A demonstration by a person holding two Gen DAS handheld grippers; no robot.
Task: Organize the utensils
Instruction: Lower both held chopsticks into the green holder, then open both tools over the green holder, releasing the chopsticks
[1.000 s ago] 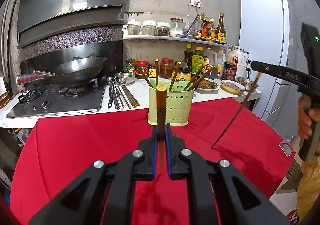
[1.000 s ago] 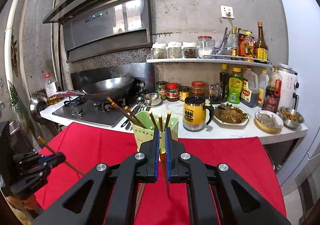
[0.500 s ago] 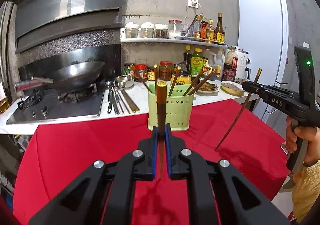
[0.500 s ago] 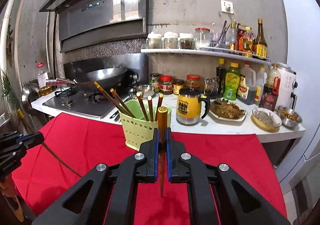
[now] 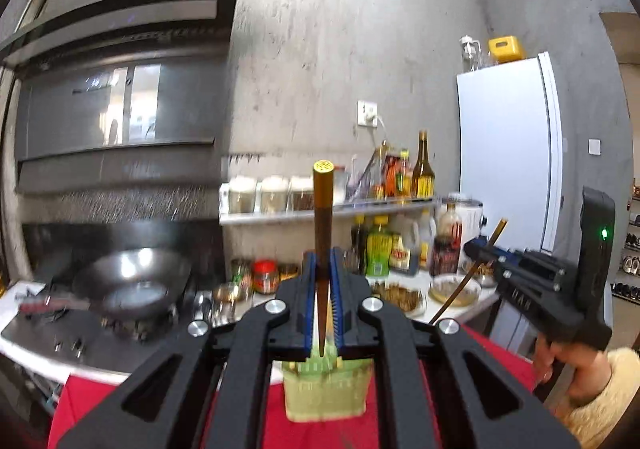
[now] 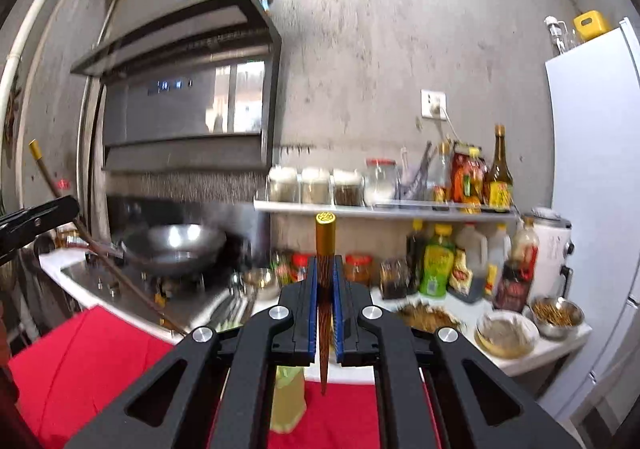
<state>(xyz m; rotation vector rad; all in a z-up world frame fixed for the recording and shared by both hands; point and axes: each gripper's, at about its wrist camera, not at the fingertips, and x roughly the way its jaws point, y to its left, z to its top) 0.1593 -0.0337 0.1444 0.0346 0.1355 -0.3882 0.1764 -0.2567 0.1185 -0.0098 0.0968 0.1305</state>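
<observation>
My left gripper [image 5: 322, 261] is shut on a brown chopstick [image 5: 323, 209] with a gold cap, held upright; its thin tip hangs just above the green utensil holder [image 5: 326, 389] on the red cloth. My right gripper [image 6: 323, 269] is shut on a second brown chopstick [image 6: 325, 249], also upright, tip above the cloth beside the holder [image 6: 288, 401], which is mostly hidden behind the jaws. The right gripper also shows in the left wrist view [image 5: 480, 249], the left gripper in the right wrist view [image 6: 60, 209].
A red-clothed table [image 6: 80, 361] stands before a white counter with a wok [image 6: 176, 245] on the stove, loose metal utensils [image 6: 232, 305], jars, sauce bottles [image 6: 436, 265] and bowls [image 6: 506, 333]. A white fridge [image 5: 508, 153] stands at the right.
Both grippers have risen and tilted upward, still holding their chopsticks. The left one has moved forward over the green holder, which now sits close under its jaws.
</observation>
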